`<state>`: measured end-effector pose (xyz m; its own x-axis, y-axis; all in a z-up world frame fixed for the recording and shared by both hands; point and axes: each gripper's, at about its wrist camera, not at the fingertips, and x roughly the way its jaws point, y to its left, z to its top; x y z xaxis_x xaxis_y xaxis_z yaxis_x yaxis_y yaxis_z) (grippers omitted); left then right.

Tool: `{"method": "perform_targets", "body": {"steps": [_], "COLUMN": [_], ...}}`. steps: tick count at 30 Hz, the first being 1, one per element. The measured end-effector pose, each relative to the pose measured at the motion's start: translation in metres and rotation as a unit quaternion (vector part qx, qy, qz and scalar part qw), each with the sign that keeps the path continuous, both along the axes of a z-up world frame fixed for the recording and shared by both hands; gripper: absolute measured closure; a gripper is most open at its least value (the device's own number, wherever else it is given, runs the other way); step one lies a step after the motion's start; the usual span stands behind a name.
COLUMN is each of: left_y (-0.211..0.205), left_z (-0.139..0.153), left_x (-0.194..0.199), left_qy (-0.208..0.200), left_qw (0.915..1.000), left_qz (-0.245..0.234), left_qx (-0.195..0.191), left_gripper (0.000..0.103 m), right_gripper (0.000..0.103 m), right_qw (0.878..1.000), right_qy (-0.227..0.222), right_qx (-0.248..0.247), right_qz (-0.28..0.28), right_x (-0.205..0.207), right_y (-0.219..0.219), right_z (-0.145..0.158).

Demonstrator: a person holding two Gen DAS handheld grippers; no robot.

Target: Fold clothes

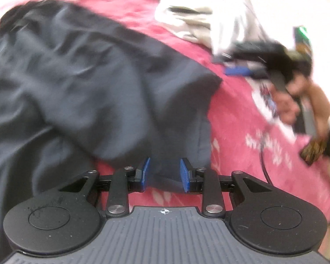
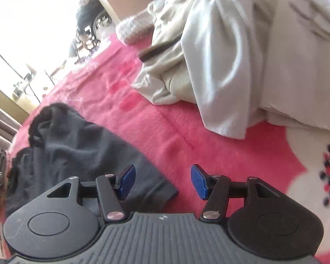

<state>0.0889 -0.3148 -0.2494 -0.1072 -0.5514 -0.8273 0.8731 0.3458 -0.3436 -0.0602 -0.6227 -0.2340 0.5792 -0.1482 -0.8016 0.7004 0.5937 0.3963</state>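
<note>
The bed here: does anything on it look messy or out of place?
Yes. The dark garment lies rumpled and unfolded across the pink blanket, and a pale zip-up garment sits in a crumpled heap further back. Nothing looks torn or spilled.

Both wrist views look low and close across the pink blanket [image 1: 242, 118], sharing the dark garment [image 2: 81, 140].

Pink fleece blanket [image 2: 187, 132] beneath both hand-held grippers; thin black cable [image 1: 264, 167] trailing right of left hand-held gripper.
</note>
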Motion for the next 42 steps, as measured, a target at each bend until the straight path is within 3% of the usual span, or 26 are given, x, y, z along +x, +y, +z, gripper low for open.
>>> {"method": "perform_targets", "body": {"steps": [2, 4, 5, 8, 10, 14, 15, 16, 17, 18, 19, 24, 28, 31, 36, 40, 41, 42], "left_y": [-0.004, -0.002, 0.001, 0.014, 0.021, 0.035, 0.039, 0.042, 0.044, 0.045, 0.046, 0.043, 0.042, 0.041, 0.032, 0.024, 0.023, 0.021], "left_z": [-0.006, -0.009, -0.01, -0.009, -0.009, -0.011, -0.012, -0.013, -0.014, -0.016, -0.017, -0.022, -0.023, -0.019, -0.012, -0.006, -0.005, -0.003], "left_x": [-0.002, 0.001, 0.003, 0.013, 0.017, 0.027, 0.029, 0.031, 0.032, 0.032, 0.033, 0.032, 0.034, 0.038, 0.046, 0.053, 0.055, 0.056], "left_qy": [0.007, 0.02, 0.029, 0.048, 0.043, 0.054, 0.058, 0.06, 0.061, 0.062, 0.063, 0.065, 0.07, 0.069, 0.053, 0.04, 0.037, 0.033], "left_qw": [0.9999, 0.9997, 0.9995, 0.9986, 0.9987, 0.9977, 0.9972, 0.9969, 0.9967, 0.9964, 0.9962, 0.9961, 0.9959, 0.996, 0.9967, 0.9968, 0.9968, 0.9967], "left_qz": [-0.007, 0.002, 0.008, 0.023, 0.022, 0.03, 0.035, 0.039, 0.041, 0.044, 0.045, 0.043, 0.042, 0.043, 0.057, 0.068, 0.071, 0.074], "left_qx": [0.011, 0.014, 0.012, 0.008, 0.014, 0.028, 0.031, 0.034, 0.036, 0.038, 0.04, 0.04, 0.039, 0.037, 0.023, 0.012, 0.009, 0.006], "left_gripper": [0.074, 0.074, 0.074, 0.074, 0.074, 0.074, 0.074, 0.074, 0.074, 0.074, 0.074, 0.074, 0.074, 0.074, 0.074, 0.073, 0.072, 0.072], "right_gripper": [0.055, 0.096, 0.1, 0.1, 0.1, 0.097, 0.093, 0.079, 0.072, 0.063, 0.063, 0.056, 0.056, 0.054, 0.054, 0.055, 0.059, 0.073], "right_qw": [0.999, 0.998, 0.998, 0.995, 0.986, 0.941, 0.93, 0.921, 0.914, 0.91, 0.91, 0.935, 0.966, 0.98, 0.979, 0.979, 0.979, 0.98], "right_qy": [0.014, 0.035, 0.035, -0.009, -0.035, -0.069, -0.068, -0.064, -0.06, -0.06, -0.064, -0.121, -0.104, -0.068, -0.021, -0.041, -0.048, -0.055], "right_qx": [0.024, 0.011, 0.002, -0.043, -0.084, -0.135, -0.135, -0.134, -0.131, -0.124, -0.115, -0.027, -0.027, -0.041, -0.061, -0.031, -0.024, -0.014], "right_qz": [0.021, 0.049, 0.061, 0.091, 0.142, 0.303, 0.335, 0.36, 0.379, 0.39, 0.394, 0.333, 0.237, 0.182, 0.193, 0.199, 0.197, 0.19], "right_x": [0.011, 0.02, 0.023, 0.032, 0.046, 0.083, 0.091, 0.094, 0.096, 0.095, 0.092, 0.051, 0.019, 0.007, 0.033, 0.039, 0.039, 0.036], "right_y": [0.0, 0.01, 0.016, 0.044, 0.074, 0.16, 0.178, 0.196, 0.21, 0.22, 0.227, 0.203, 0.159, 0.132, 0.118, 0.11, 0.108, 0.107], "right_z": [-0.011, -0.008, -0.002, 0.03, 0.052, 0.069, 0.067, 0.062, 0.058, 0.054, 0.053, 0.06, 0.052, 0.038, -0.001, -0.018, -0.021, -0.022]}}
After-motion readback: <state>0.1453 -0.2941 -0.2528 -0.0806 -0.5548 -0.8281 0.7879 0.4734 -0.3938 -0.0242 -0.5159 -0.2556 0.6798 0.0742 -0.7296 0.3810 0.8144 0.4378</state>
